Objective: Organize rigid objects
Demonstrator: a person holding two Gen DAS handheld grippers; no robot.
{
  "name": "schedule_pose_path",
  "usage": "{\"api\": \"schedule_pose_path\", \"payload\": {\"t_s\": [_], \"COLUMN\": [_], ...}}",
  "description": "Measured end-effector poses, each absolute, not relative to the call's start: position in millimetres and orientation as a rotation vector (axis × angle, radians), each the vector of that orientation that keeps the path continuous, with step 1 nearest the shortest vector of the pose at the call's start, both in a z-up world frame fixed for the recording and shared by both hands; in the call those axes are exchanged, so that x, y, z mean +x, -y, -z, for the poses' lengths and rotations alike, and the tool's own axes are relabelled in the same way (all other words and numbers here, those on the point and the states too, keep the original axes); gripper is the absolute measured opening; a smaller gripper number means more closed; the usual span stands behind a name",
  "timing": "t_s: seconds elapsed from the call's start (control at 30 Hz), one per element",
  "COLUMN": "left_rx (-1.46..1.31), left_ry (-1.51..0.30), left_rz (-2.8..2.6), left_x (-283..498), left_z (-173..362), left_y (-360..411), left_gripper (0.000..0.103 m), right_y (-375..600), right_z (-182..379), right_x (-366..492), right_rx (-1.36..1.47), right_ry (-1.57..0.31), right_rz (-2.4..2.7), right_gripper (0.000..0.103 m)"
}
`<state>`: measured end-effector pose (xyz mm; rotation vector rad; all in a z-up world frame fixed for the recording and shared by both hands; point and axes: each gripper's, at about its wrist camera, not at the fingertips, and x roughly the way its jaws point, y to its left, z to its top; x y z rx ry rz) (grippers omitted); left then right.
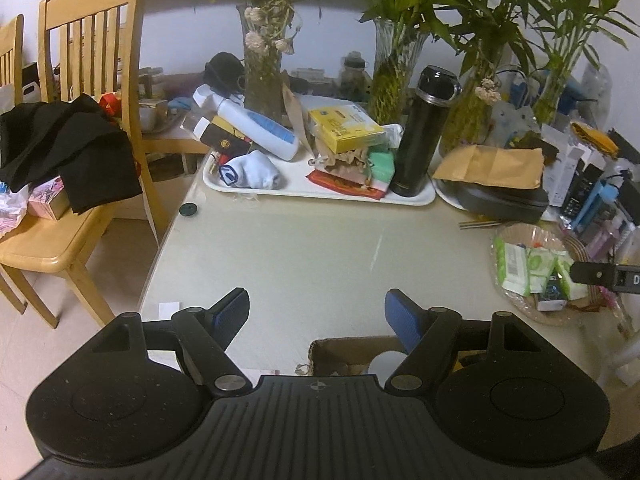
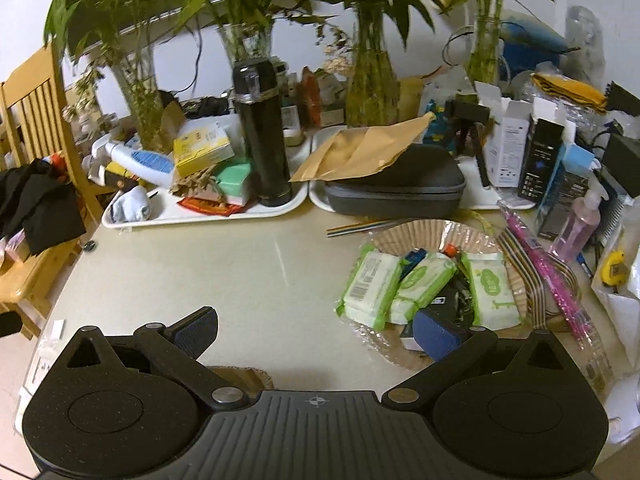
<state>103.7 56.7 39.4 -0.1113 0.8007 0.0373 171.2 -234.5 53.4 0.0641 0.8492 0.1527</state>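
We hold both grippers low over the near edge of the table (image 1: 304, 256), and we take the black flask (image 1: 420, 132) as our landmark. The left gripper (image 1: 316, 314) is spread wide with nothing between its blue pads; the right gripper (image 2: 316, 334) is likewise released and empty. The flask stands upright at the right end of the white tray (image 1: 304, 196), well beyond both grippers. Left of the flask on that tray lie a yellow box (image 1: 344, 128), a white bottle (image 1: 256, 126) on its side and a rolled sock (image 1: 252, 174). Right of the flask, a brown envelope (image 2: 360, 148) rests on a dark case (image 2: 400, 192). Nearer us than the flask and to its right sits a shallow basket (image 2: 416, 232) of green-and-white wipe packs (image 2: 372, 288) — the right gripper's right pad reaches over its near rim.
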Motion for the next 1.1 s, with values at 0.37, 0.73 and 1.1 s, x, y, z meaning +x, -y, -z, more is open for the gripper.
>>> {"api": "schedule_pose_path", "payload": {"t_s": [0.37, 0.73, 1.1], "left_rx": [-0.086, -0.063, -0.018], "left_ry": [-0.841, -0.902, -1.017], "left_rz": [0.030, 0.003, -0.054], "left_x": [90.8, 65.3, 42.0], "left_z": [-29.9, -17.7, 0.5], "left_y": [-39.9, -30.4, -25.4], "left_gripper": [0.088, 0.103, 0.103], "right_y": [186.7, 166.5, 162.1], "right_z": [-32.5, -11.4, 2.3], "right_x": [153.5, 111.0, 82.5], "right_rx": [-0.069, -0.129, -0.169], "right_ry": [-0.951, -1.048, -1.112], "right_rz": [-0.244, -0.274, -0.281], "right_gripper": [0.103, 0.103, 0.103]}}
